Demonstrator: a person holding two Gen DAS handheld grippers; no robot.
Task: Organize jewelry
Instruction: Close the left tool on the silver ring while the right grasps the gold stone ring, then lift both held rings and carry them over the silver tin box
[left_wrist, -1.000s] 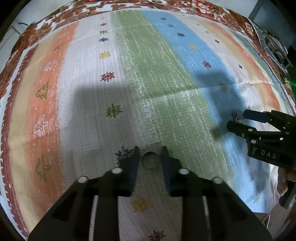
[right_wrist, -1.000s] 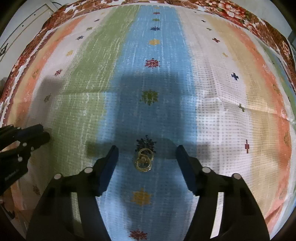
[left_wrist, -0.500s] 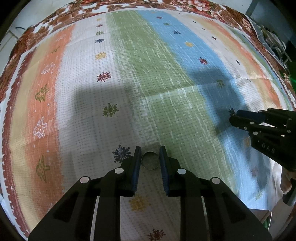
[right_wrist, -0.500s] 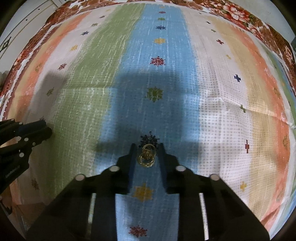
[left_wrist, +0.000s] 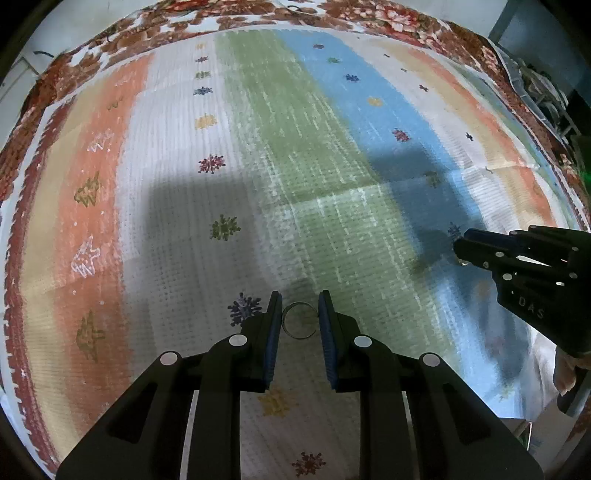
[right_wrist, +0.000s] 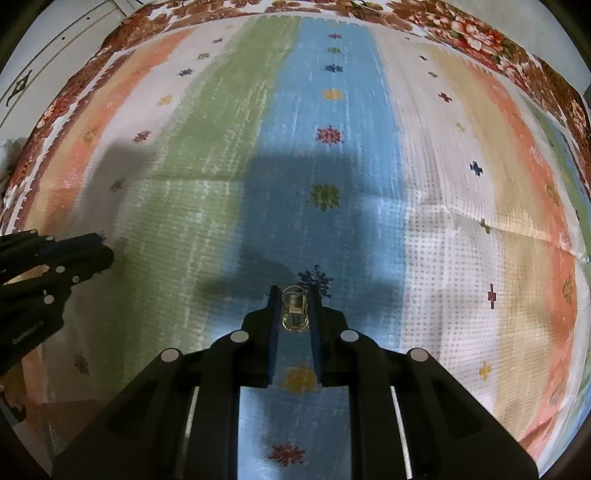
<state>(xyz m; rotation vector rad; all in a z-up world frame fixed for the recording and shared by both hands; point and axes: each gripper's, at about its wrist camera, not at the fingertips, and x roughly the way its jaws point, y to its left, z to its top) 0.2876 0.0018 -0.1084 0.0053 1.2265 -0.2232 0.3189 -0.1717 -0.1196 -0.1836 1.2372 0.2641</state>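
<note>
Silver ring (left_wrist: 299, 320): lower centre of frame, clamped between left gripper (left_wrist: 298, 310) fingers.
Gold earring (right_wrist: 294, 314): lower centre, pinched by right gripper (right_wrist: 293, 302).
Striped cloth (left_wrist: 317, 155): beneath both.

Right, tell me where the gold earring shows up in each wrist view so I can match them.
Left wrist: the gold earring is only a small glint at the tip of the right gripper, far right.
Right wrist: lower centre, between the gripper's closed fingers, over the blue stripe.
Shared landmark: the dark blue snowflake motif beside the earring, just visible by the gripper tip.
</note>
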